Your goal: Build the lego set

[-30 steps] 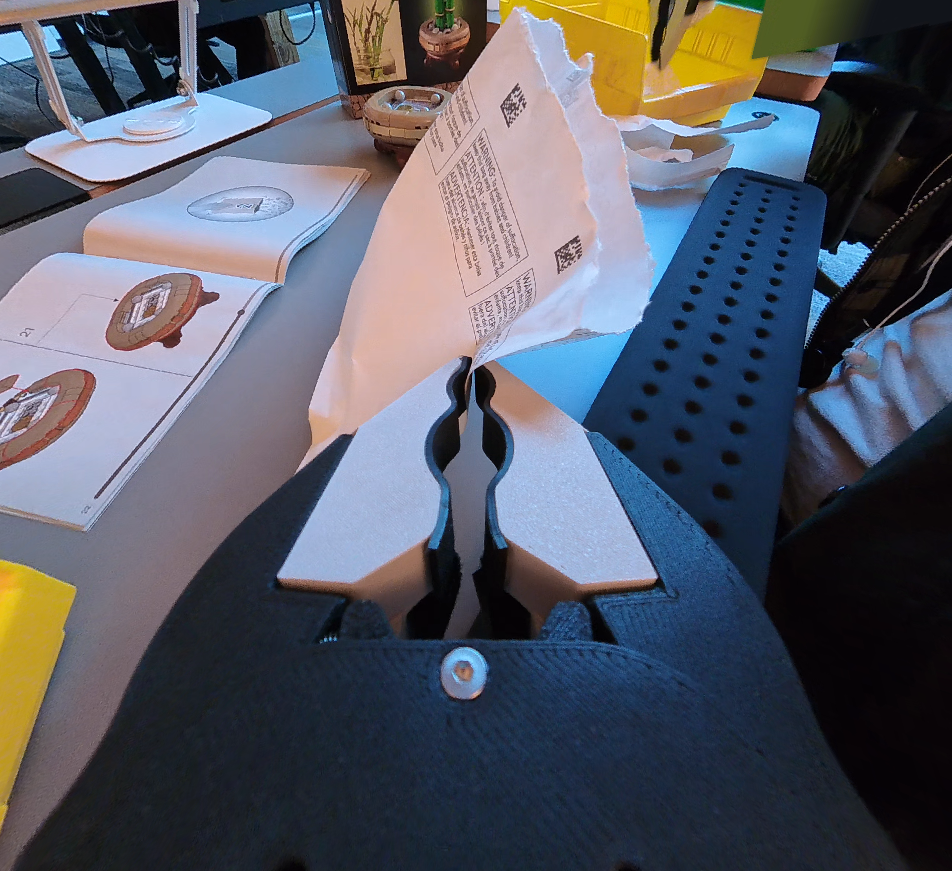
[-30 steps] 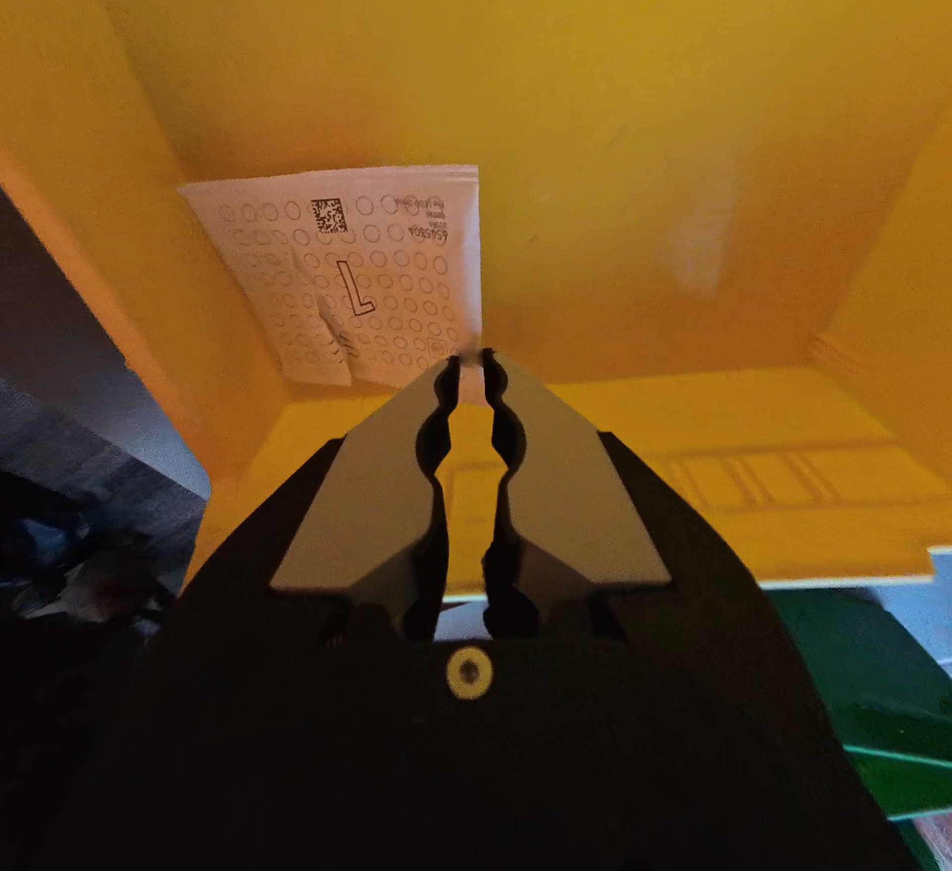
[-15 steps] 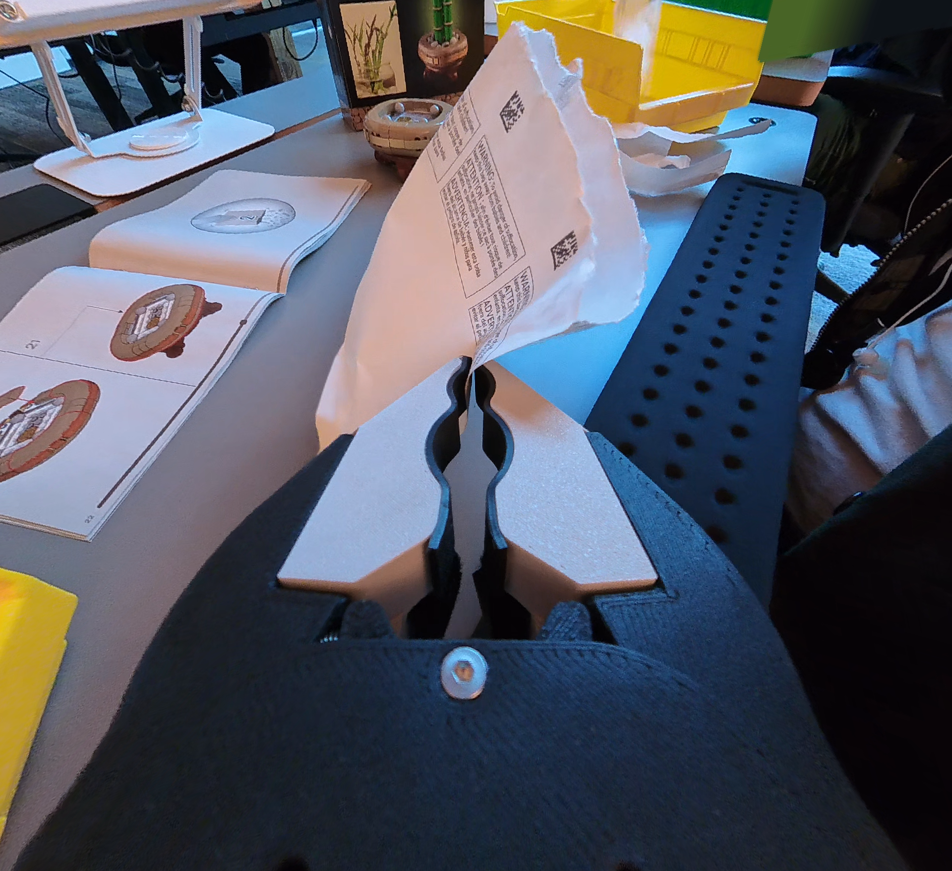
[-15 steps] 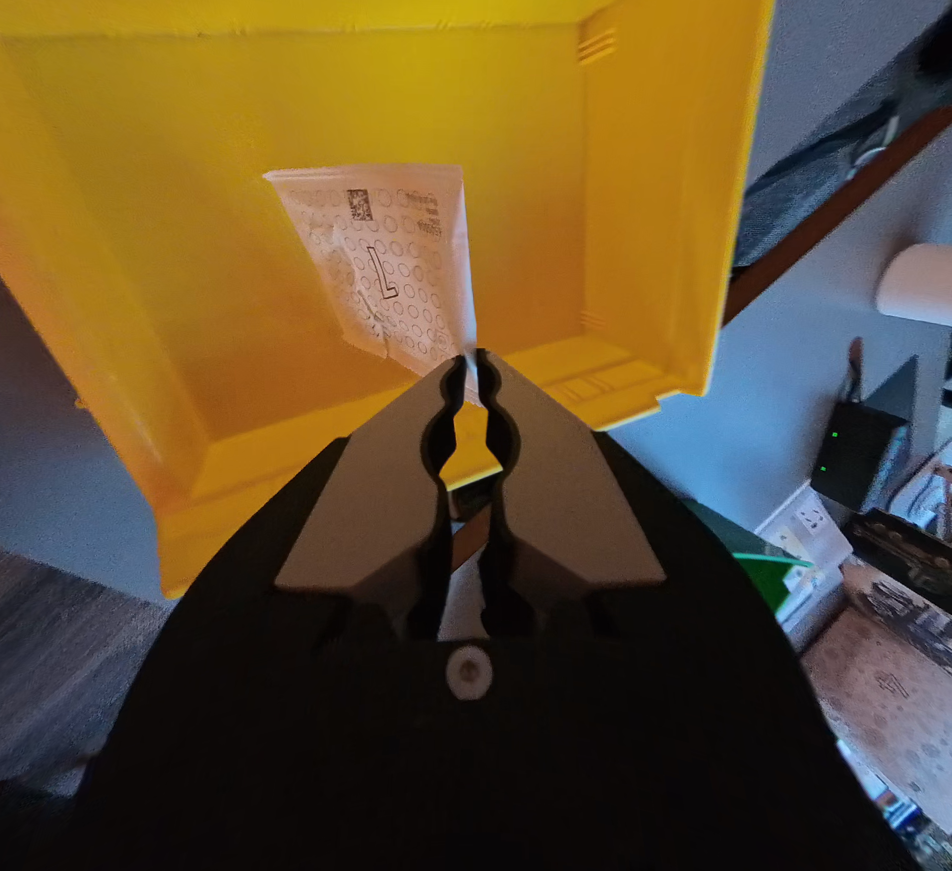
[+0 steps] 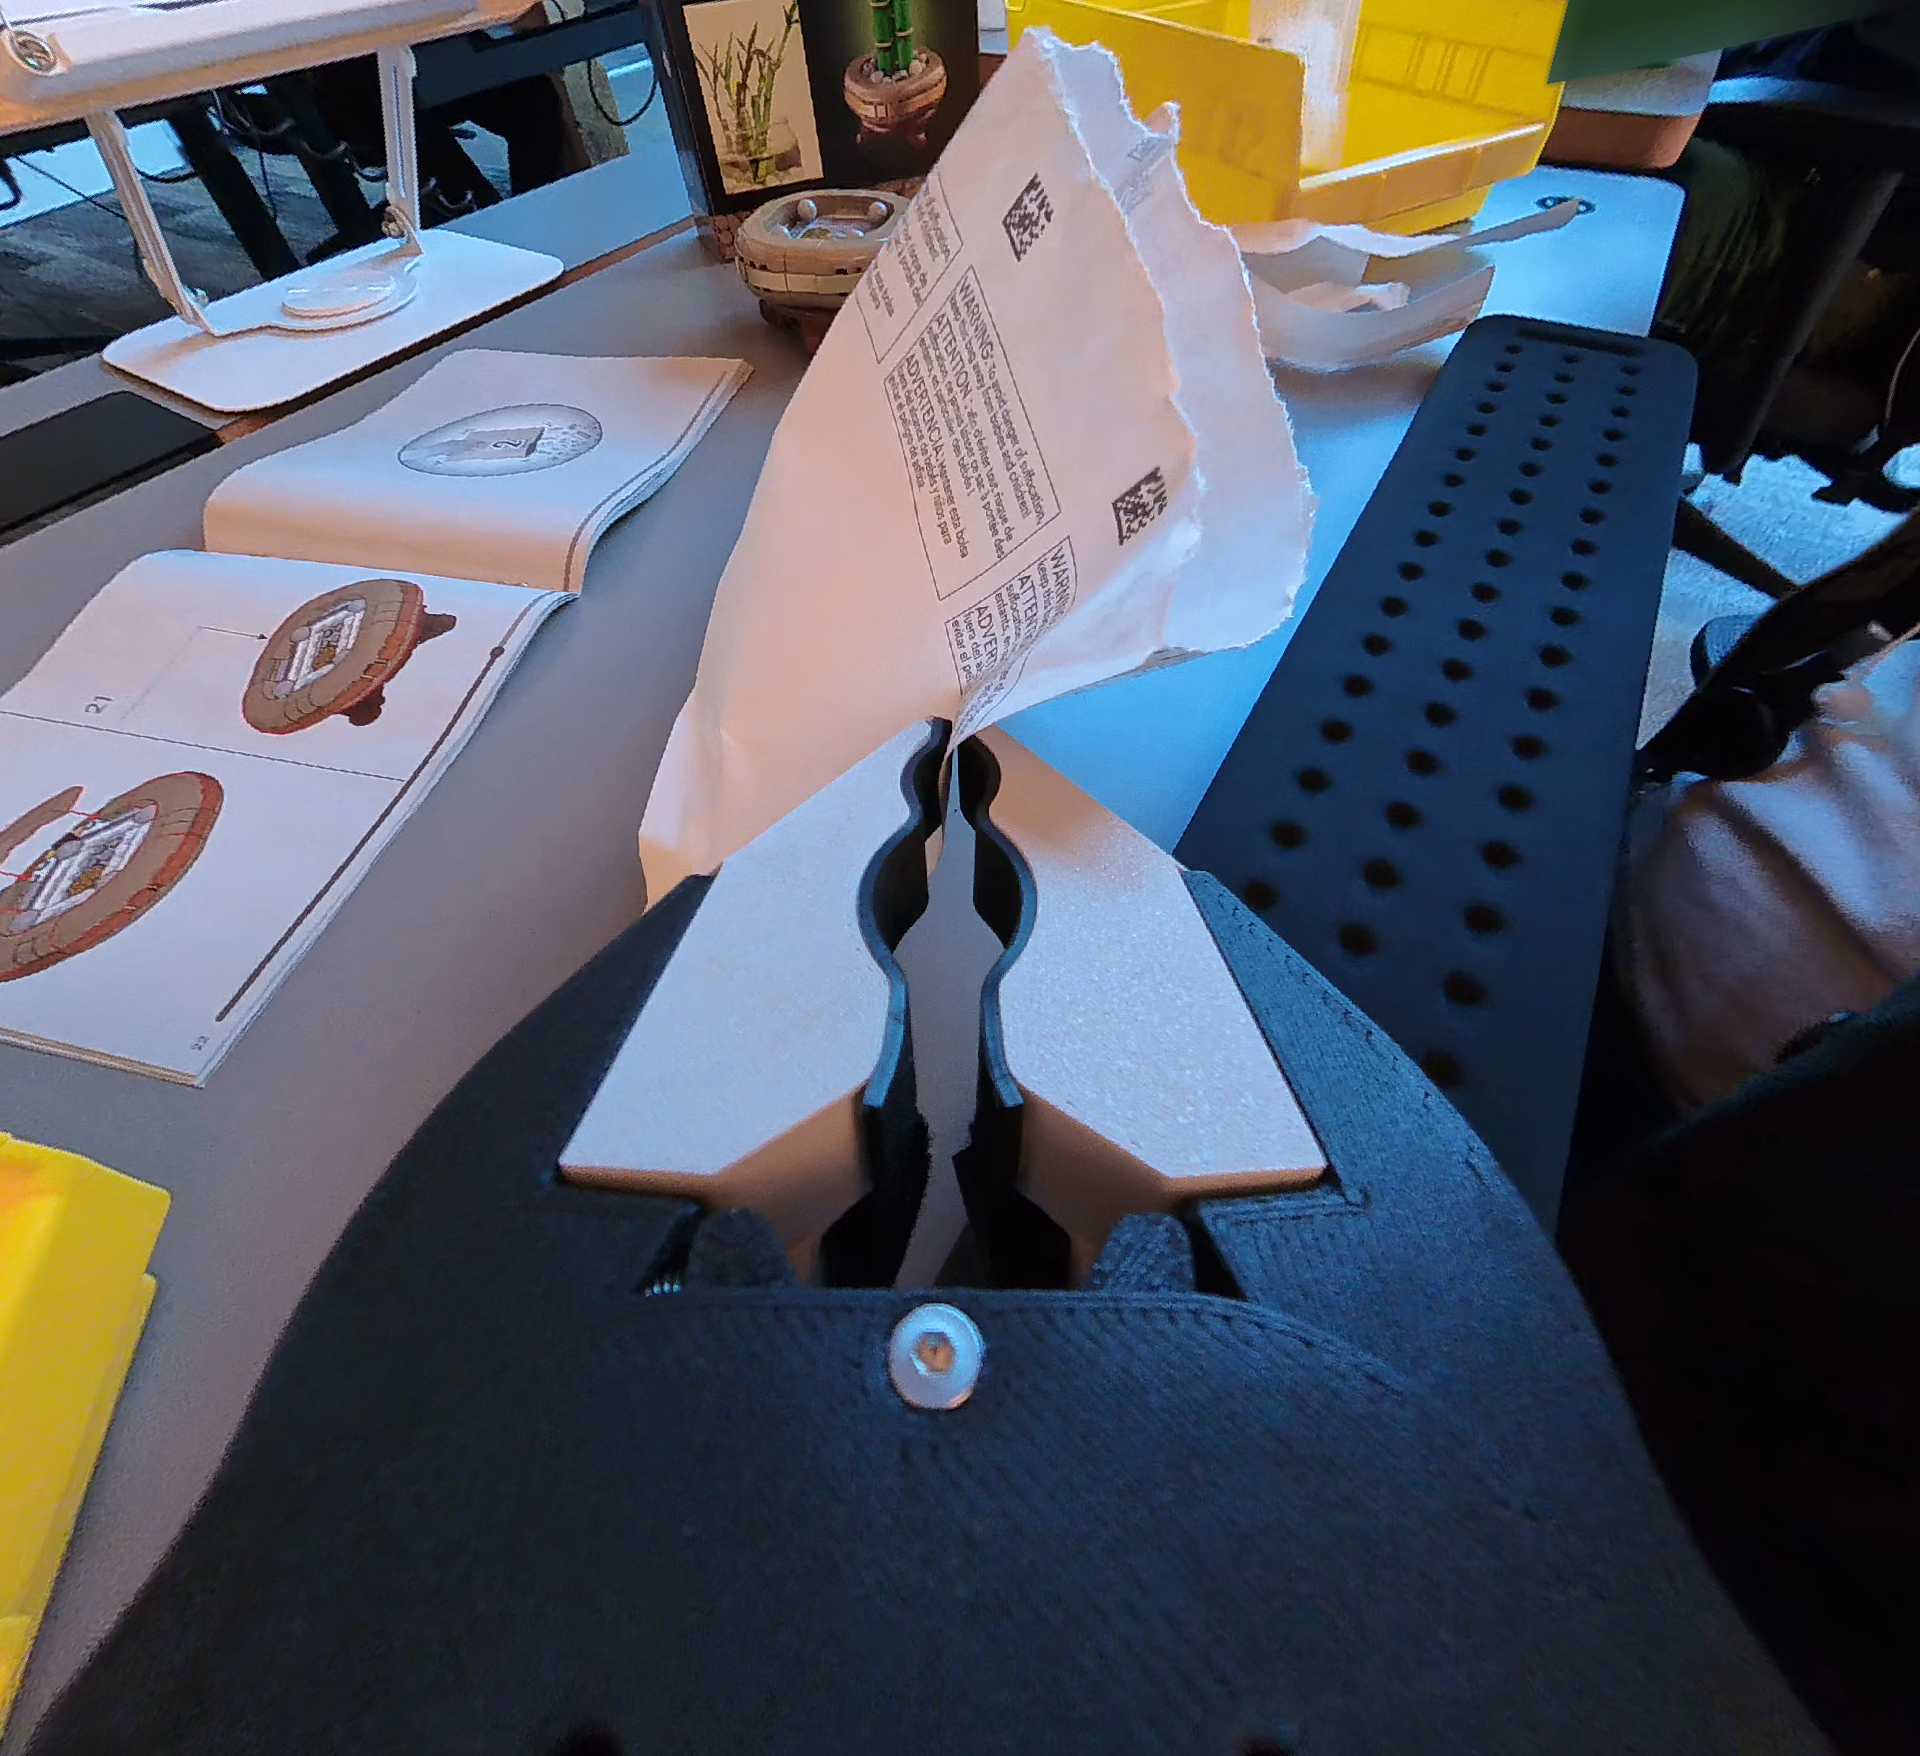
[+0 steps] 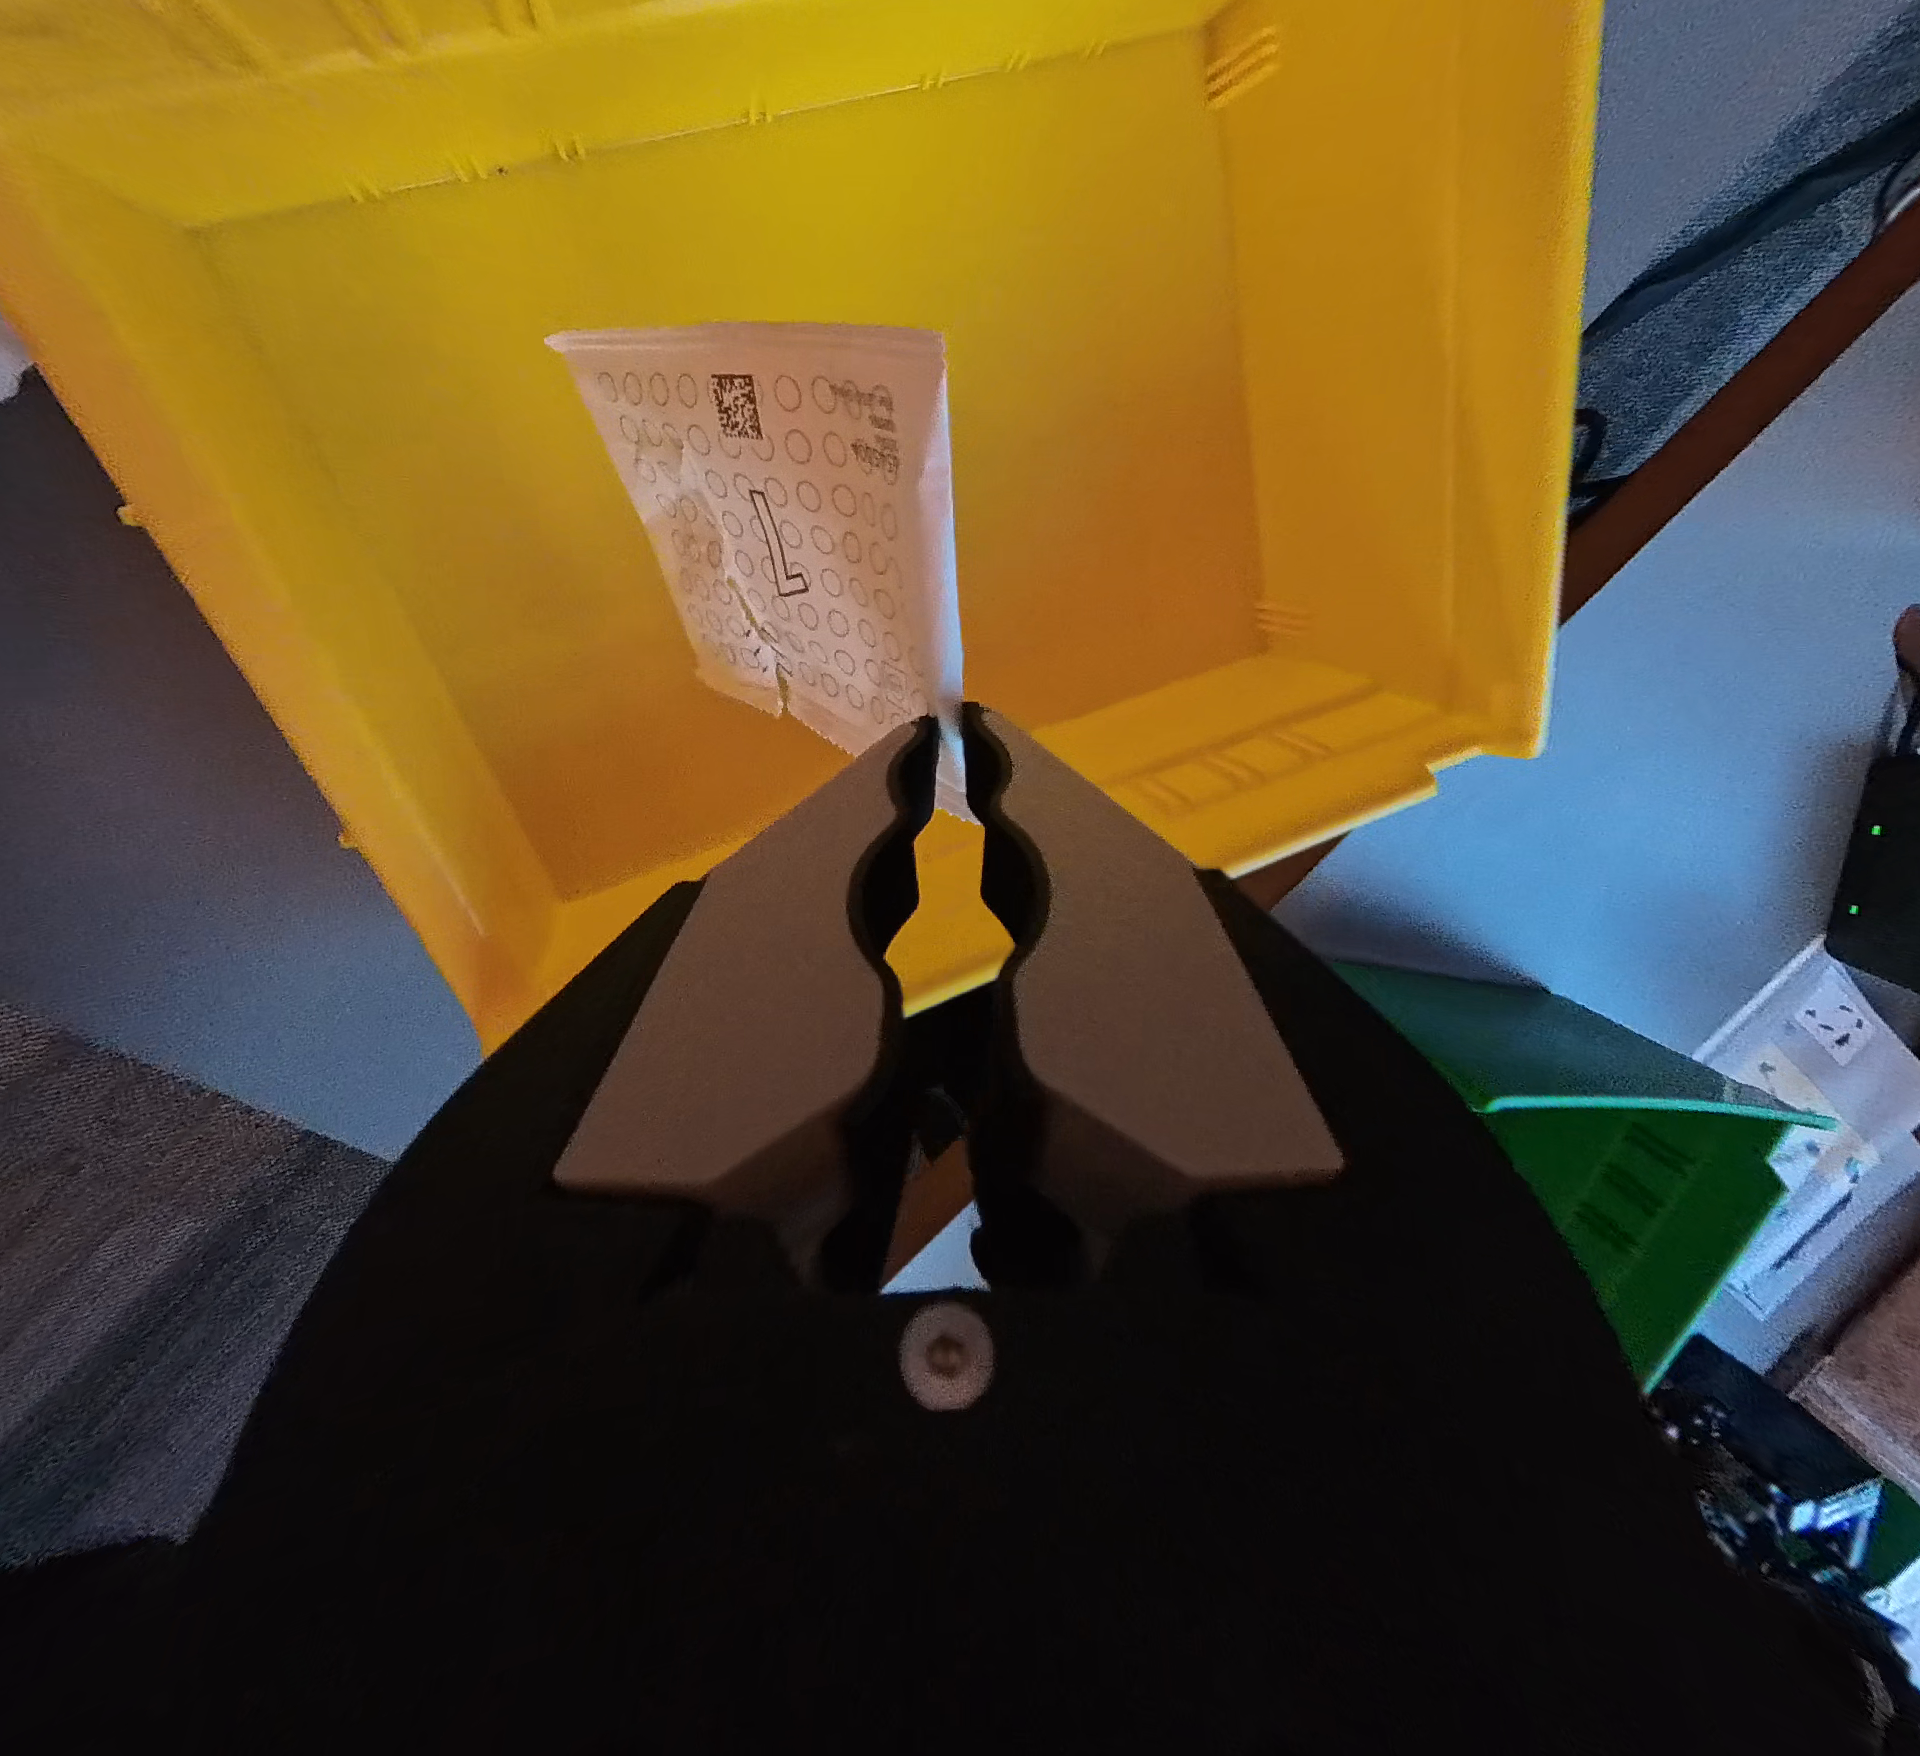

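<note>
Tongs [image 5: 951,740] on torn paper bag [image 5: 997,459], contents hidden.

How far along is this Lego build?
Early. Only a small round brown base stands built by the box. The left gripper holds a torn-open paper bag; the right gripper dangles a small bag over the yellow bin. The boxed plant's stalks remain.

Yellow bin [image 6: 1351,356], white circle-printed bag [image 6: 810,543], black perforated panel [image 5: 1455,688]
</note>
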The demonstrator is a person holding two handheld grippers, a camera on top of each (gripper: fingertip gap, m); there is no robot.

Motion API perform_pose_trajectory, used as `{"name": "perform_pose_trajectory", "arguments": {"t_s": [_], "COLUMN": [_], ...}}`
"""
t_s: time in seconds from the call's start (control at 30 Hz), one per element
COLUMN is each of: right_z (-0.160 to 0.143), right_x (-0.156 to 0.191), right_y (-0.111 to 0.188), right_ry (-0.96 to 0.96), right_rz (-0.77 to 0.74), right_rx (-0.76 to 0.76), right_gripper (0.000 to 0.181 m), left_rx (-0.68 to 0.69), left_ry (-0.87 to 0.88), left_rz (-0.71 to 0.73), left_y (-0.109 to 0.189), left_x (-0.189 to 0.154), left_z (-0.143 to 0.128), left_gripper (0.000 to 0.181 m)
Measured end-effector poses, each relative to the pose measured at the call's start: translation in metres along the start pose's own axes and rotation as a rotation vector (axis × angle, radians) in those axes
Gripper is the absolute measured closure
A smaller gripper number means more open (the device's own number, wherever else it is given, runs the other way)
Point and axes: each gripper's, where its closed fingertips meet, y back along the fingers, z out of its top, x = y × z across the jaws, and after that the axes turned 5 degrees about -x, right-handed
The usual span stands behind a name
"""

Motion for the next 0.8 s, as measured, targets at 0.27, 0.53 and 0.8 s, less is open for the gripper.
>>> {"name": "perform_pose_trajectory", "arguments": {"t_s": [0.27, 0.53, 0.8], "right_z": [-0.002, 0.02, 0.043], "right_x": [-0.003, 0.111, 0.204], "right_y": [0.002, 0.085, 0.065], "right_ry": [-0.134, -0.177, -0.17], "right_rz": [-0.187, -0.359, -0.251], "right_rx": [-0.135, -0.642, -0.671], "right_gripper": [0.15, 0.15, 0.151], "left_rx": [0.033, 0.091, -0.056], "left_ry": [-0.008, -0.012, 0.022], "left_rz": [0.031, 0.074, 0.216], "left_y": [0.005, 0.007, 0.024], "left_x": [-0.003, -0.008, -0.018], "left_z": [-0.003, -0.012, 0.002], "left_gripper": [0.18, 0.169, 0.138]}}
